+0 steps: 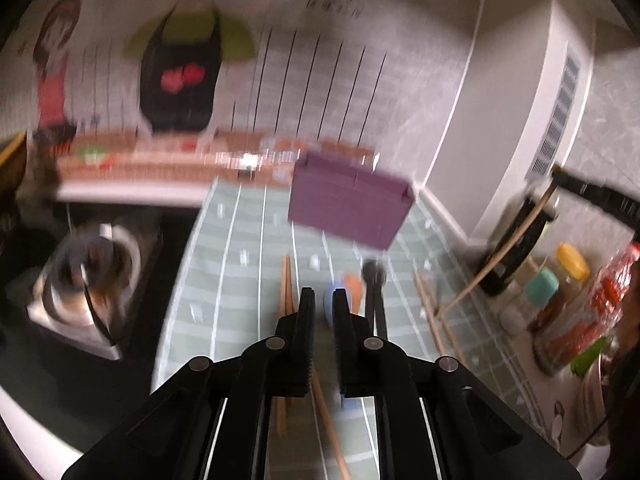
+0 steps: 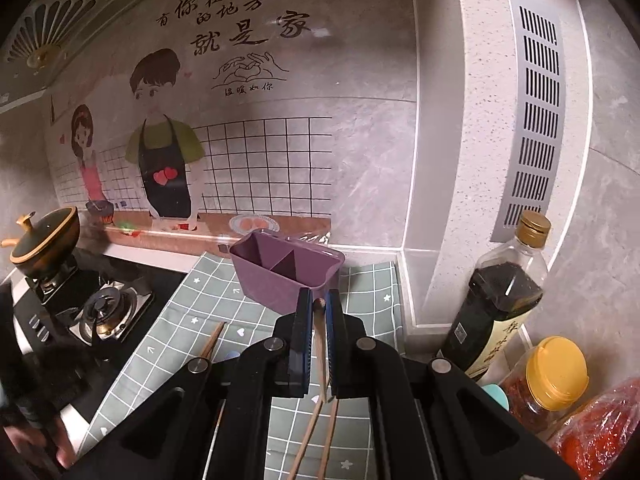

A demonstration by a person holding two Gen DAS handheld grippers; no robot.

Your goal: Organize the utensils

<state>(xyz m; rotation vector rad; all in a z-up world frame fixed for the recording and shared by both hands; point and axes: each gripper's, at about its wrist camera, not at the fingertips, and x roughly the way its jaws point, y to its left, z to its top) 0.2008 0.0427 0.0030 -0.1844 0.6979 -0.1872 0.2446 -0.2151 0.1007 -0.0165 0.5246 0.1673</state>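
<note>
Right claw (image 2: 319,303) clenched on brown wooden chopsticks (image 2: 320,344), tips poking up between pads, shafts hanging down toward green checked cloth (image 2: 372,292) on worktop. Purple plastic two-compartment utensil holder (image 2: 280,276) upright at far end of cloth, just beyond right claw, nothing visible inside. Left claw (image 1: 322,300) slightly parted, grasping nothing; view blurred. Second pair of wooden chopsticks (image 1: 286,284) flat on cloth below left claw, with blue and orange utensils (image 1: 340,288) just right of them. Gas stove (image 2: 108,312) at left. Dark sauce bottle (image 2: 500,292) and yellow-lidded jar (image 2: 552,376) at right.
</note>
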